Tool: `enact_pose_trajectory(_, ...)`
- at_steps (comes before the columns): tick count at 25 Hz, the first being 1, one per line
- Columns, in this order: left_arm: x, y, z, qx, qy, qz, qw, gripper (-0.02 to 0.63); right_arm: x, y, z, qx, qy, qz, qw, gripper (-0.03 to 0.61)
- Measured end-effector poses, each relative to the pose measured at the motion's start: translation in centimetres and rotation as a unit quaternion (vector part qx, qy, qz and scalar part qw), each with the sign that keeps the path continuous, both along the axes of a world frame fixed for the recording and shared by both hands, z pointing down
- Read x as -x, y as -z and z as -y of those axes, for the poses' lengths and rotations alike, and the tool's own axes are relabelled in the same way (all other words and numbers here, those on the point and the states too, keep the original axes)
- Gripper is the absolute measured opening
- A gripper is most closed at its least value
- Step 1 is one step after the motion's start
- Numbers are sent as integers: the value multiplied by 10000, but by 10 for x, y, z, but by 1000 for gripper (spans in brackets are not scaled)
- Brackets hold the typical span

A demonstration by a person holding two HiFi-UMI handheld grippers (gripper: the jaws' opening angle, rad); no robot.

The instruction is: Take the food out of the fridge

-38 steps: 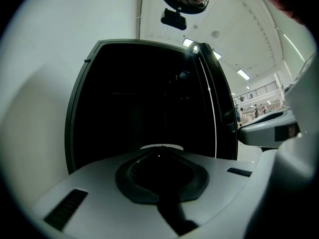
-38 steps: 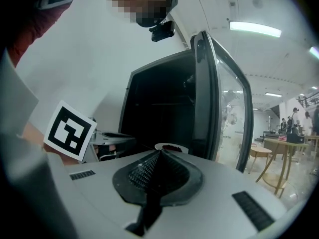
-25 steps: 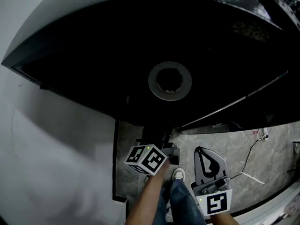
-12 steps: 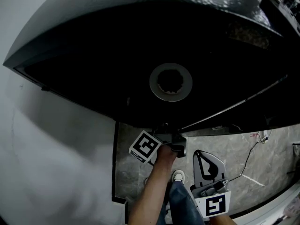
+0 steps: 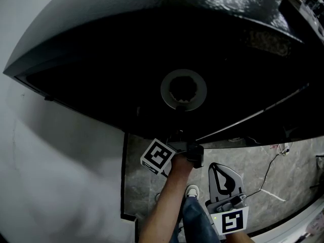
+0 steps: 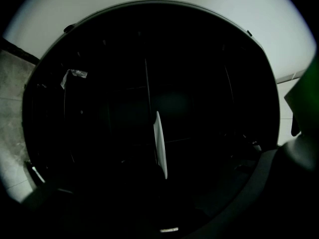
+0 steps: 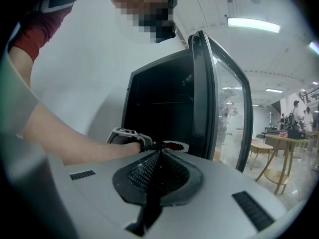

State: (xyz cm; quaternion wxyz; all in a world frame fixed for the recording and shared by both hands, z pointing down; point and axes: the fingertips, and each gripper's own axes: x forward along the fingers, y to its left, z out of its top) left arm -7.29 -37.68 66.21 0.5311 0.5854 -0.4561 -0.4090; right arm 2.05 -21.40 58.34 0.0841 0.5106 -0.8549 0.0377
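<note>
A white plate (image 5: 165, 88) with dark food (image 5: 183, 88) sits inside the black fridge (image 5: 101, 70). In the right gripper view the plate (image 7: 182, 145) shows at the fridge's opening, with dark red food (image 7: 172, 145) on it. My left gripper (image 5: 188, 151) reaches level into the fridge, and its black tip (image 7: 149, 146) is right at the plate's near rim. In the left gripper view the plate (image 6: 159, 143) stands edge-on in the dark between wide jaws; no grip shows. My right gripper (image 7: 159, 152) is shut and empty, hanging back low (image 5: 217, 167).
The fridge's glass door (image 7: 212, 93) stands open on the right. A white wall (image 5: 55, 176) runs along the left. Grey stone floor (image 5: 263, 156) carries a thin cable (image 5: 273, 161). My shoe (image 5: 192, 189) is below. Tables (image 7: 281, 148) stand in the room behind.
My left gripper has gone forward to the fridge opening and rolled, so its marker cube shows another face. The right gripper has stayed put.
</note>
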Motion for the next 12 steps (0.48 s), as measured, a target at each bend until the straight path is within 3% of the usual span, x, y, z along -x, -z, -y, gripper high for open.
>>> enact_pose_trajectory(2, -3, 6, 6, -34, 24, -101, 9999, 173, 0, 0, 0, 6, 4, -8, 10000, 23)
enact_pose_trajectory(5, -2, 4, 7, 140, 34, 120, 9998, 160, 0, 1, 2, -20, 5, -3, 10000, 23)
enact_pose_trajectory(9, 0, 4, 5, 274, 149, 145, 9994, 35, 0, 2, 3, -19, -17, 18, 10000, 23)
enact_pose_trajectory(12, 1, 5, 6, 292, 177, 48, 9994, 28, -1, 2, 2, -15, -22, 5, 10000, 23)
